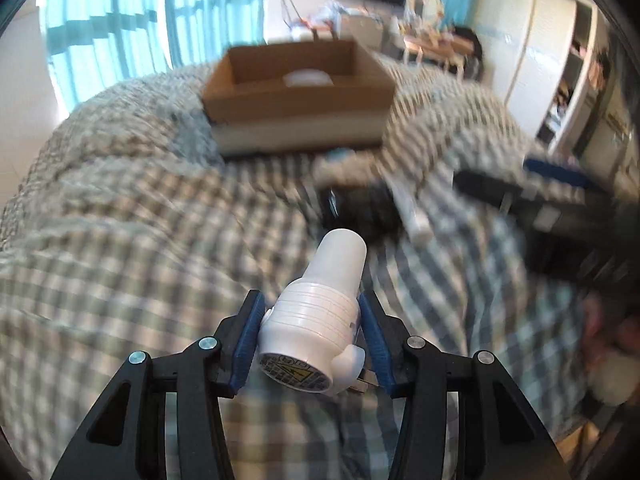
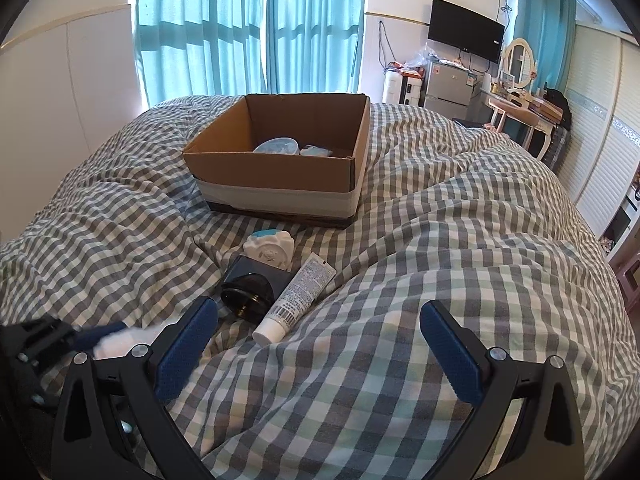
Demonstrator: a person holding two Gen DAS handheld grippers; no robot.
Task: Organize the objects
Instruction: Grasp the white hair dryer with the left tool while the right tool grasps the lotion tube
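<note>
My left gripper [image 1: 312, 300] is shut on a white plug-in device [image 1: 316, 320]. Its blue pads press on the device's ribbed body, and the narrow end points forward above the checked quilt. The right wrist view shows this gripper blurred at the lower left. My right gripper [image 2: 320, 306] hangs open over the quilt with nothing between its fingers. Just ahead of it lie a white tube [image 2: 294, 296], a dark jar [image 2: 250, 288] and a white flower-shaped item with a blue top [image 2: 270, 250]. Further back stands an open cardboard box [image 2: 276, 176] holding a pale blue round container [image 2: 276, 146].
Everything rests on a bed under a rumpled grey-and-white checked quilt [image 2: 440, 240]. Teal curtains [image 2: 248, 28] hang behind the box. A small fridge, a wall screen and a dressing table with a mirror stand at the far right, beside white wardrobe doors.
</note>
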